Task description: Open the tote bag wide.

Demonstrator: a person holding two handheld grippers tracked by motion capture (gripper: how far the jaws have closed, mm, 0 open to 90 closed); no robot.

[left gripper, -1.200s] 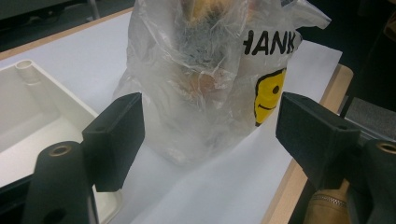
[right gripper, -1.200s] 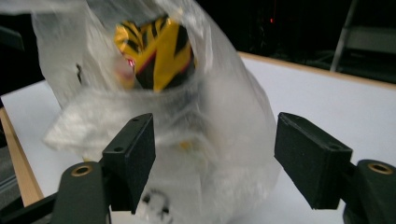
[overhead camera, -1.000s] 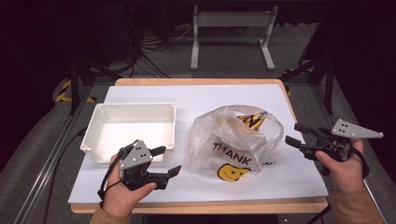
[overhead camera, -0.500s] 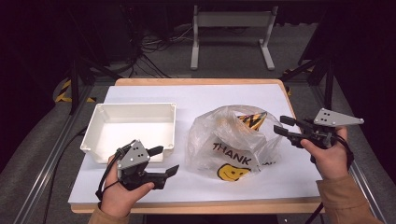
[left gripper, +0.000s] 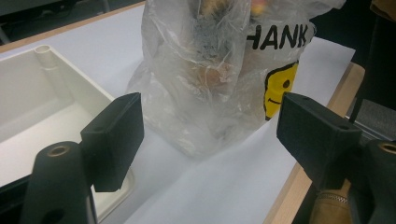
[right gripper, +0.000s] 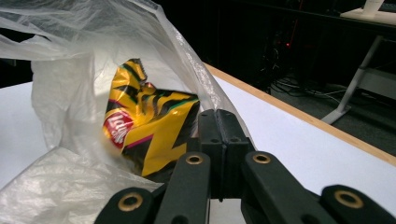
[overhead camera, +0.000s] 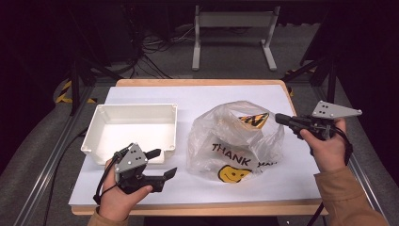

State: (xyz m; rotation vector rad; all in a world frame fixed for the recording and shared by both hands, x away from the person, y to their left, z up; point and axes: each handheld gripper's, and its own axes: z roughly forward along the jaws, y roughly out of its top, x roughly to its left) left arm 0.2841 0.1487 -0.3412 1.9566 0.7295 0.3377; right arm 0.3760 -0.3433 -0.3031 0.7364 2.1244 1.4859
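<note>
The plastic bag (overhead camera: pixel 235 143) is sitting on the bench (overhead camera: pixel 291 174) just right of the white bin (overhead camera: pixel 134 127). We are bringing our clenched right gripper (overhead camera: pixel 281 118) to its rim; the left gripper (overhead camera: pixel 162 165), released, is waiting. We should pinch film only, not the chip packet (right gripper: pixel 149 135).

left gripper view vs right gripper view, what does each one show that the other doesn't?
Left gripper view alone: the white tray, the smiley face and lettering printed on the bag, and the left gripper with its jaws wide apart.

Right gripper view alone: a yellow chip packet inside the bag's mouth, the right gripper with its jaws pressed together, and a metal stand on the floor beyond the table.

Both: the clear plastic bag and the white-topped table with its wooden edge.
</note>
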